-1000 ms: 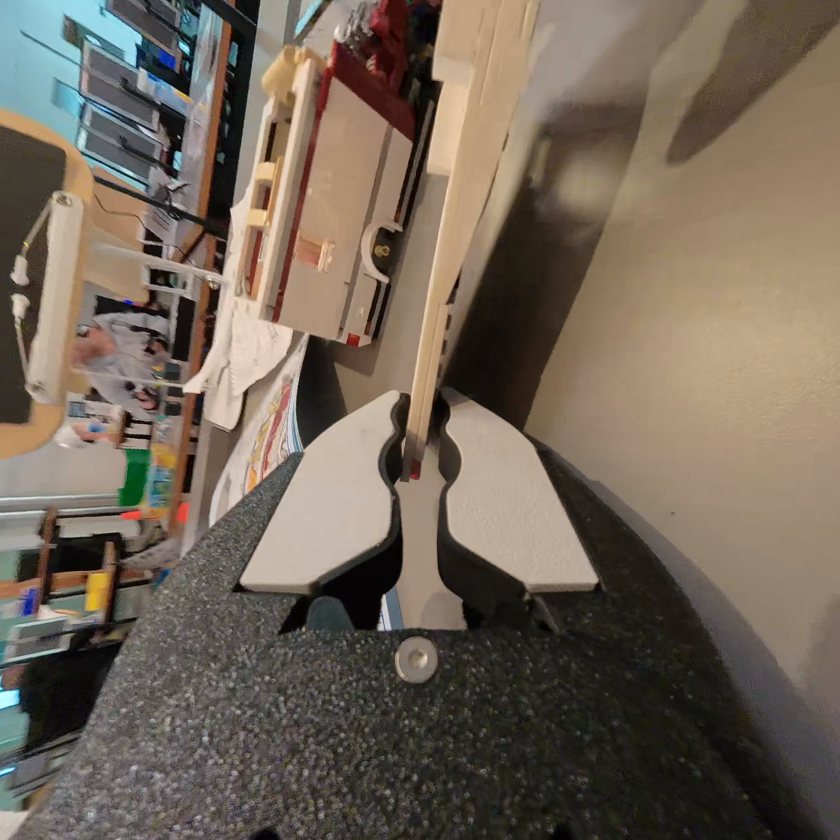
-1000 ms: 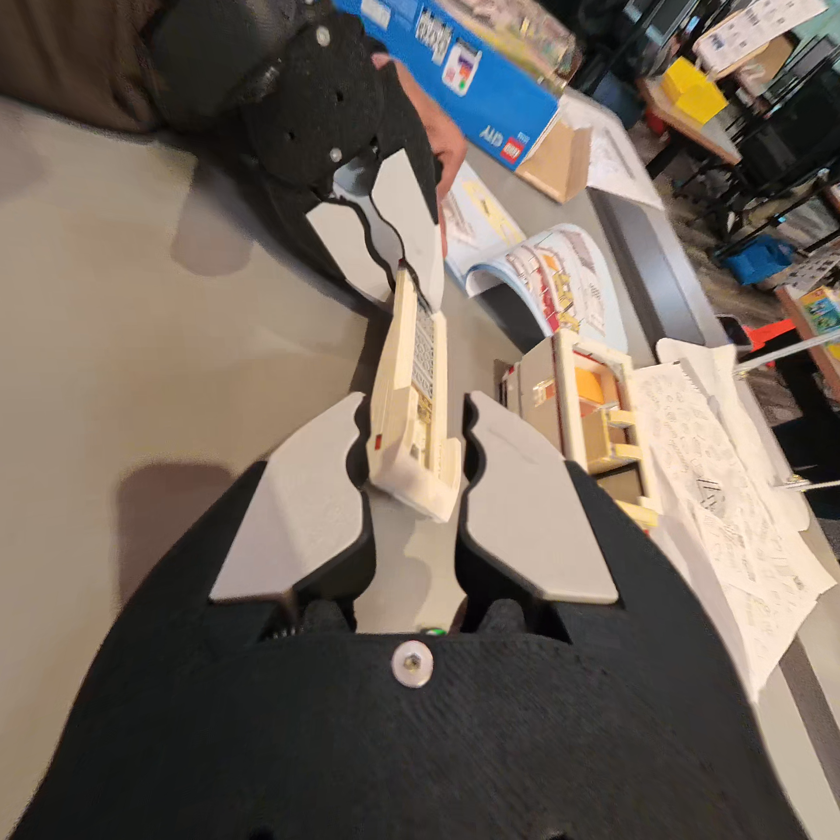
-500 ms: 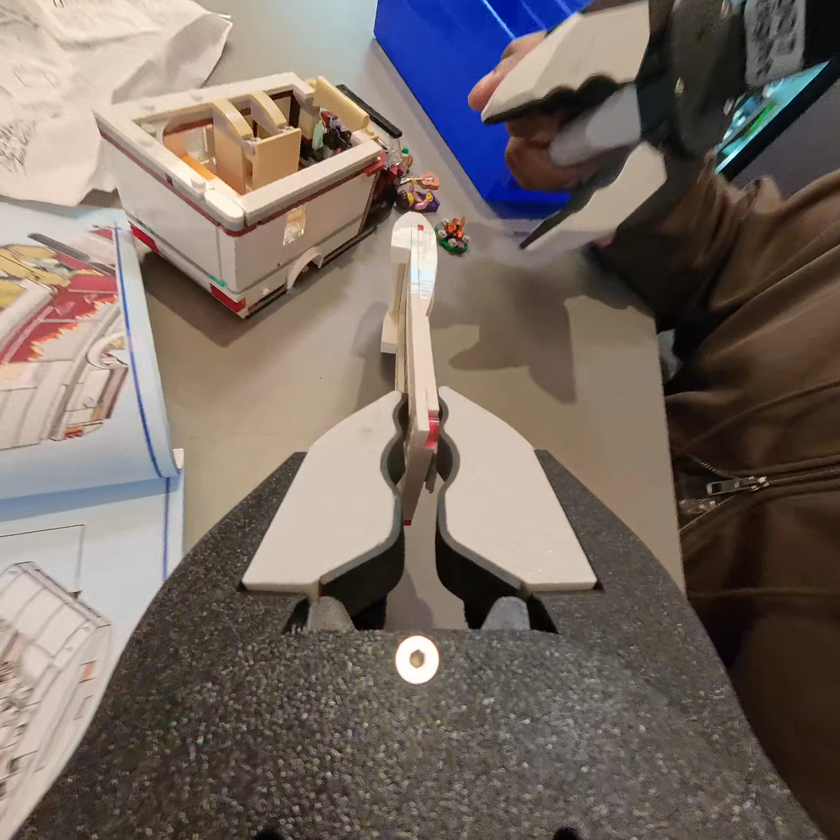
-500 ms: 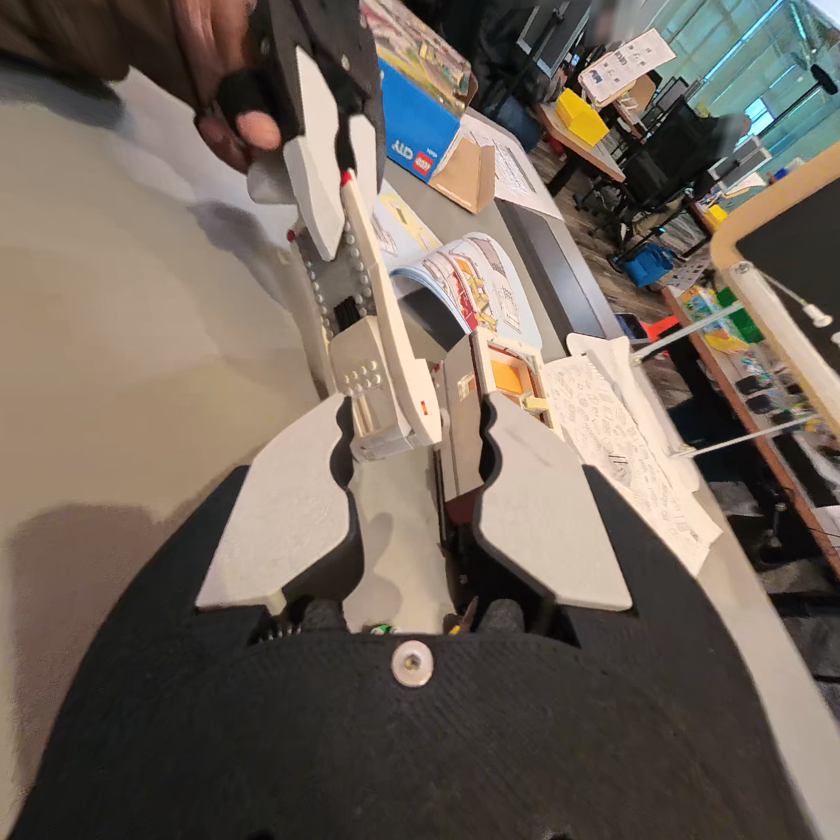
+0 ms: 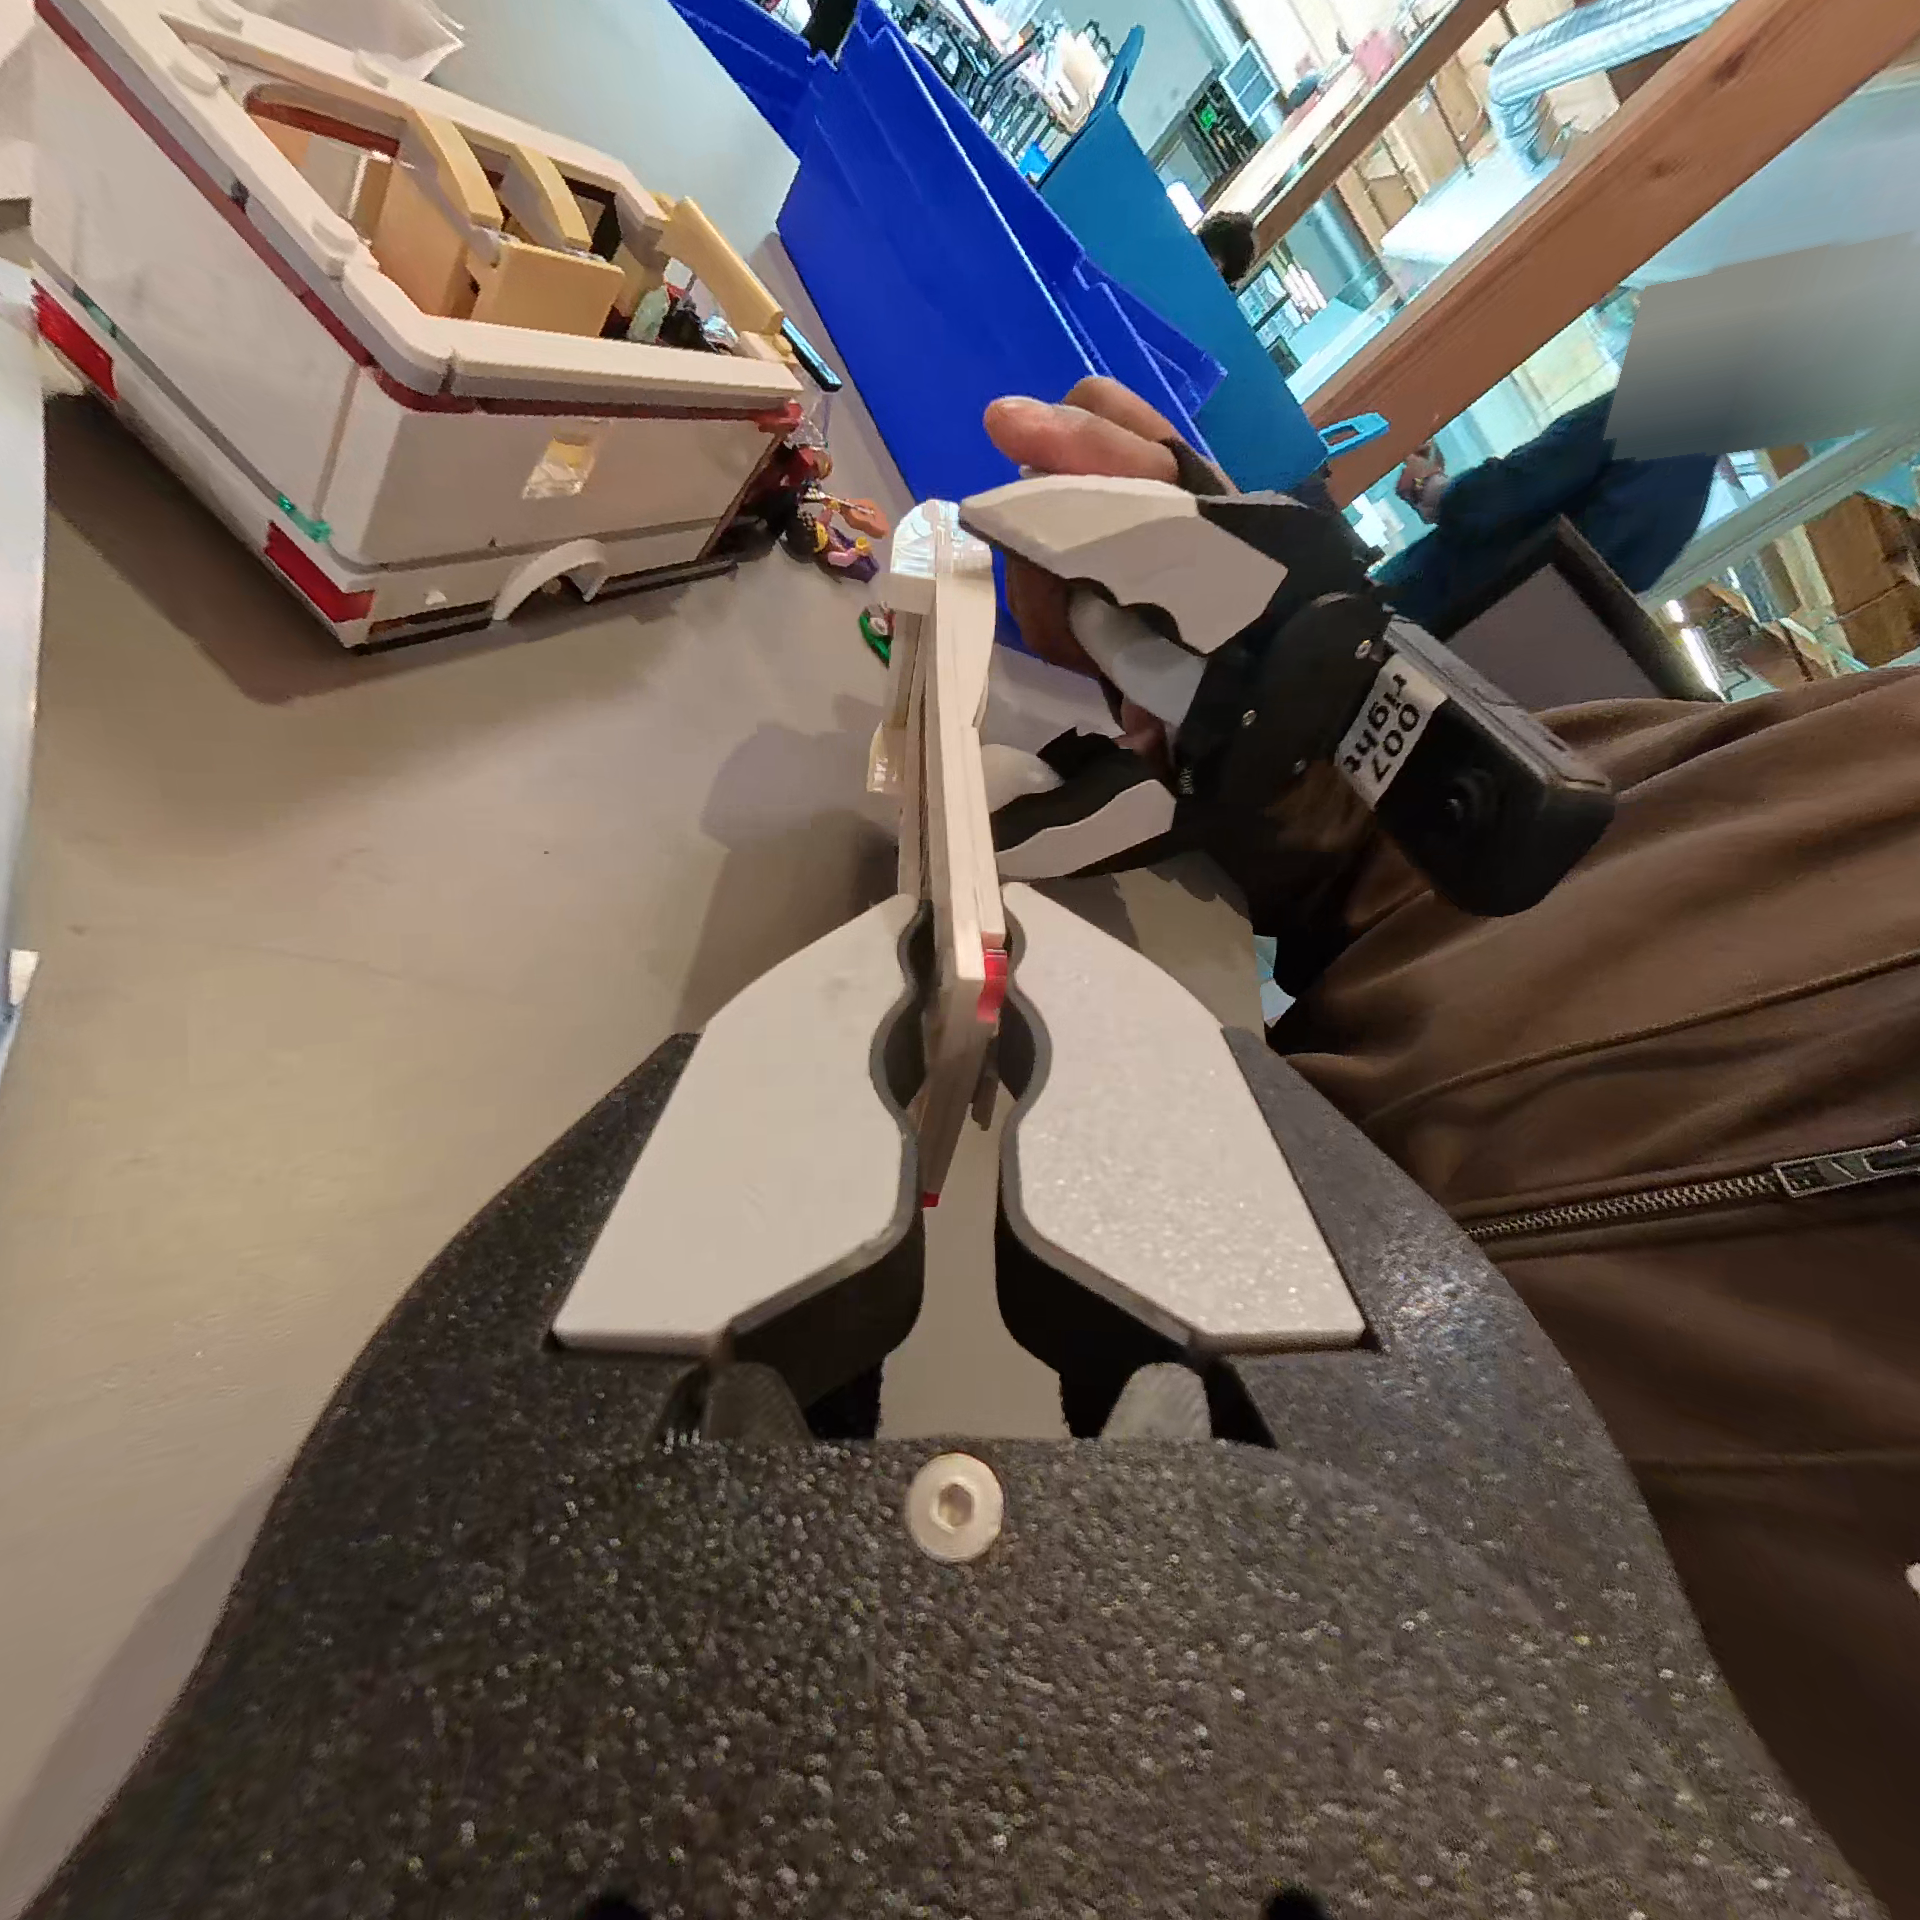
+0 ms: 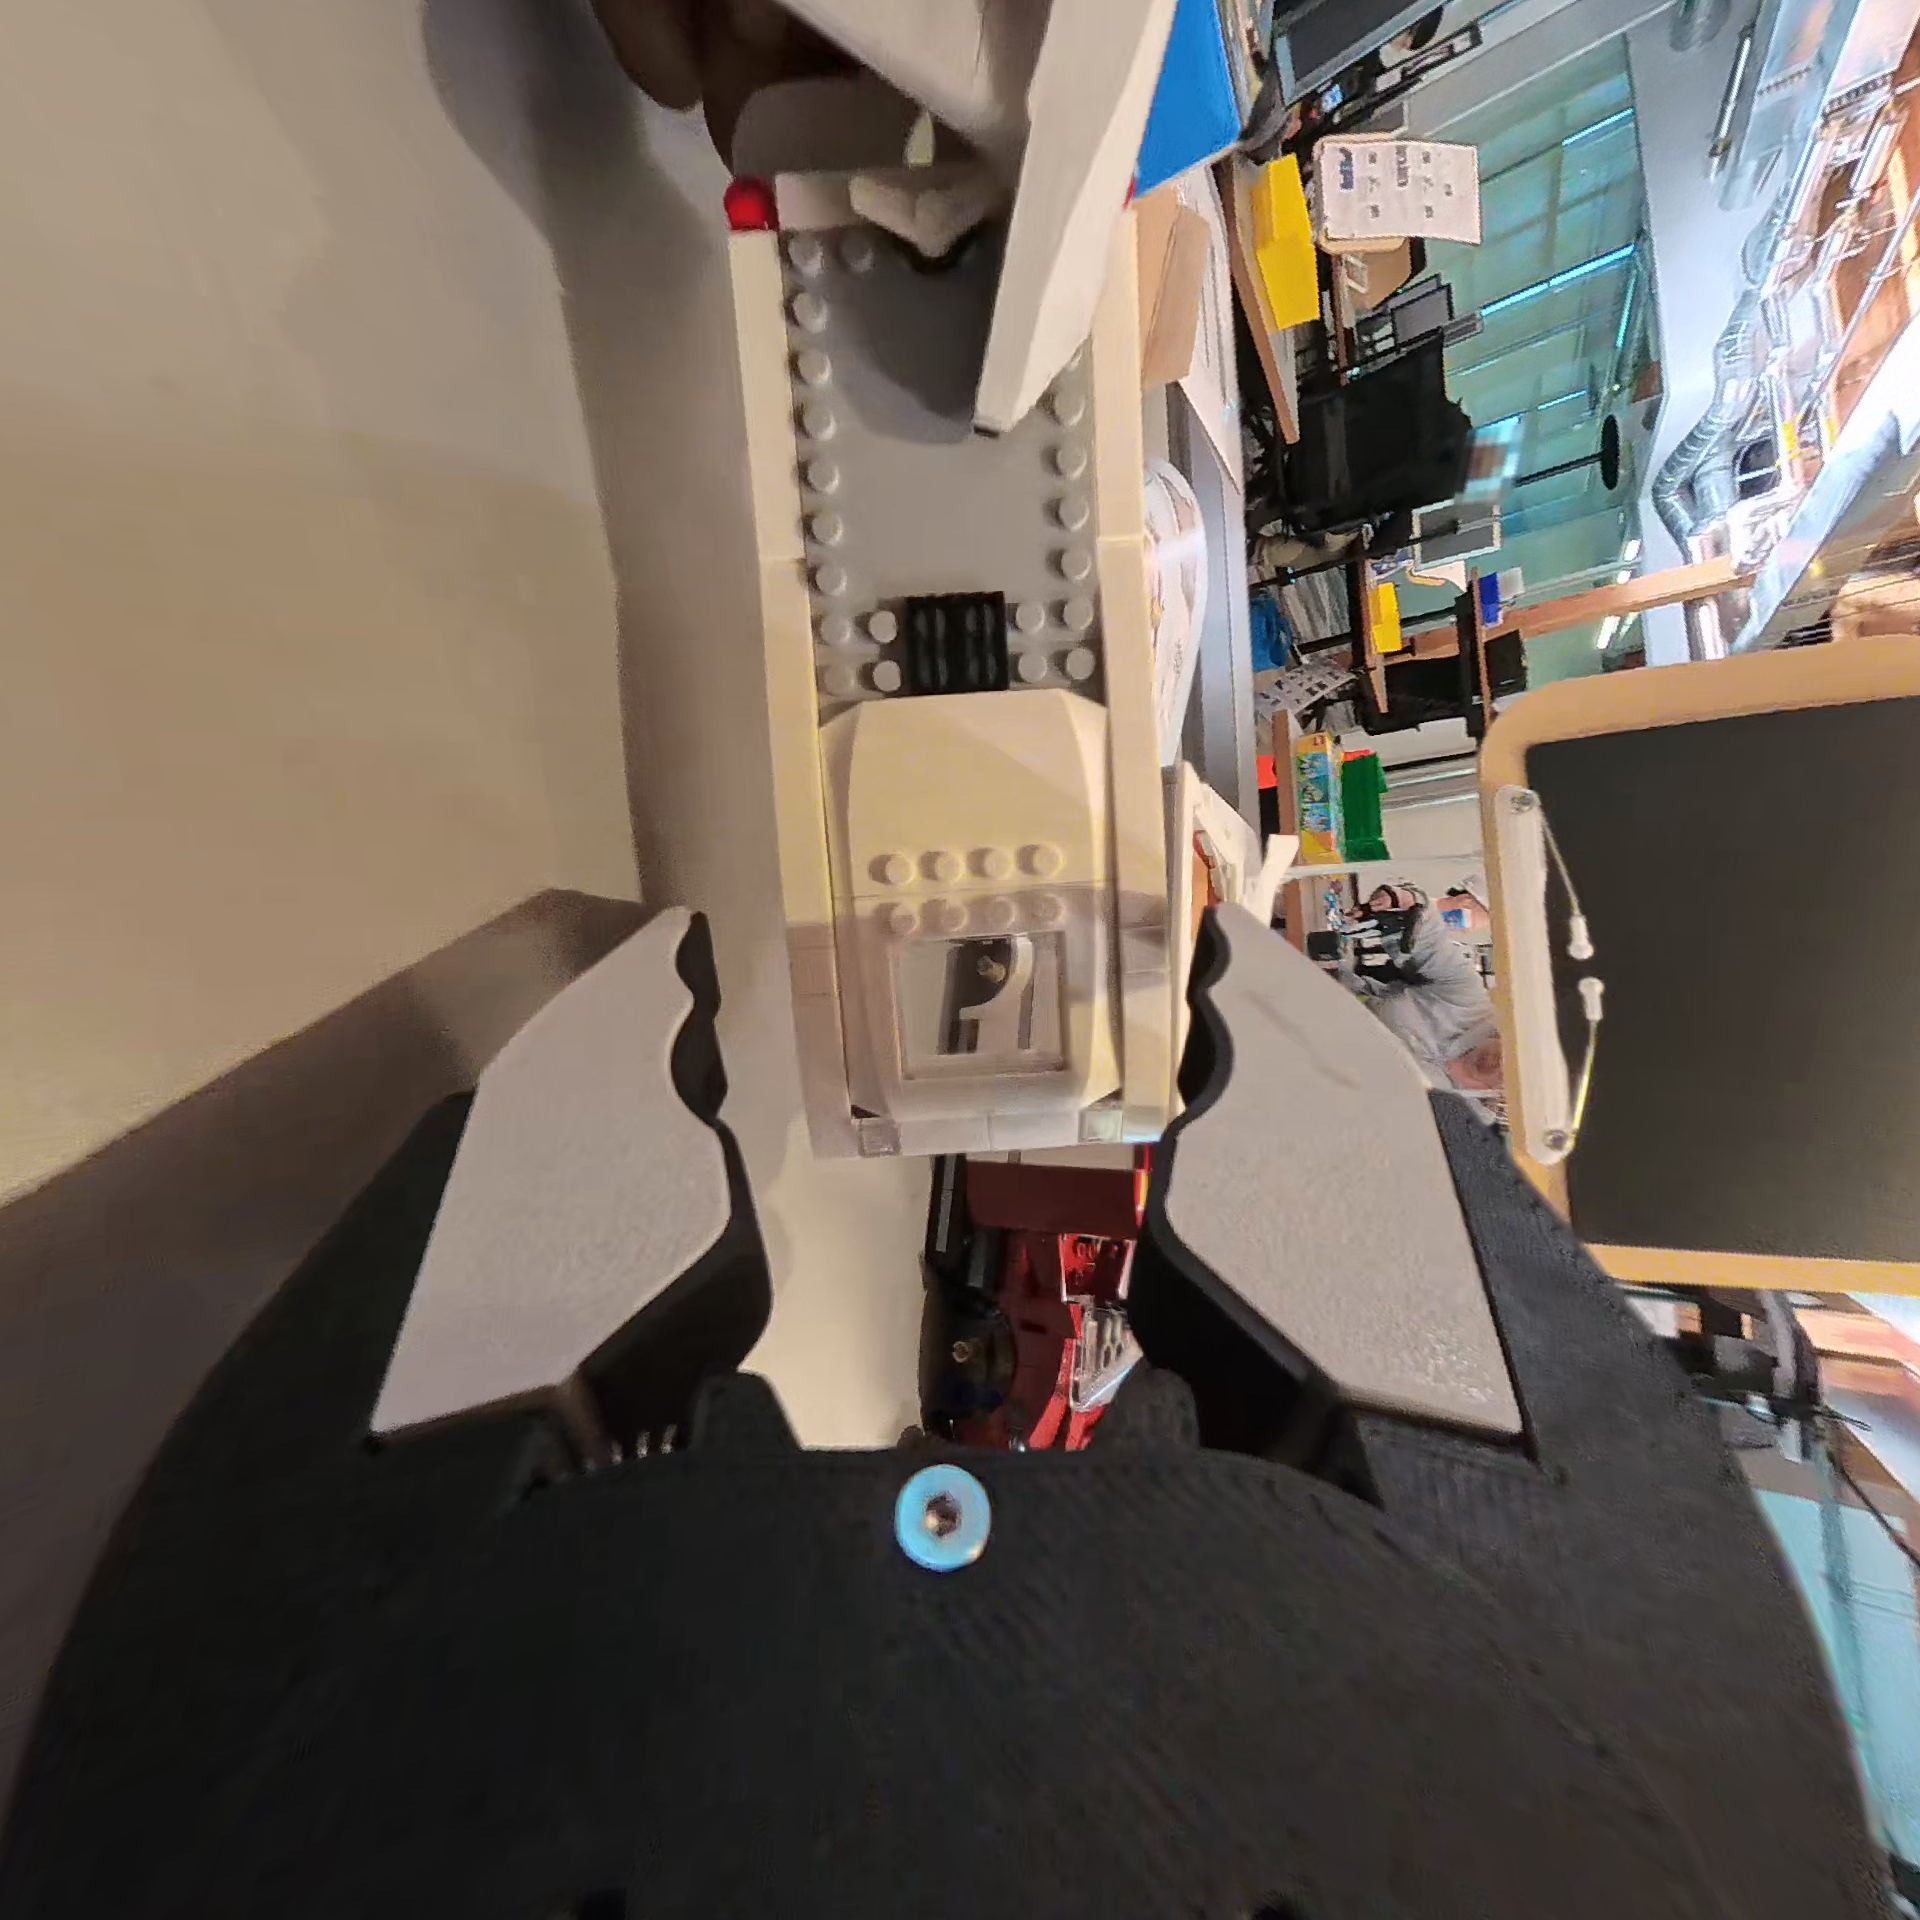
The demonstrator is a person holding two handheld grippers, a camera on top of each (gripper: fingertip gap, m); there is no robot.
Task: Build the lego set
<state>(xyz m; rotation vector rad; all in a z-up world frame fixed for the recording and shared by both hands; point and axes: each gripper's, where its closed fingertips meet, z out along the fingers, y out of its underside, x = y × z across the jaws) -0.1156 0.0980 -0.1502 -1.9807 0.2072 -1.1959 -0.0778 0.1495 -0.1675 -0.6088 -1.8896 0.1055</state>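
Between the left gripper's fingers, a white toy roof panel is clamped edge-on above the grey table. Wide open, the right gripper straddles its far end (pads not touching), beside the toy camper.

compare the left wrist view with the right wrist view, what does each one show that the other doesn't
Only the left wrist view shows the open-topped toy camper, the blue bin, the brown jacket sleeve and the roof panel edge-on.

Only the right wrist view shows the panel's studded face with a black grille and a framed dark board.

Both show the roof panel, clamped by the left gripper while the right gripper stands open around it.
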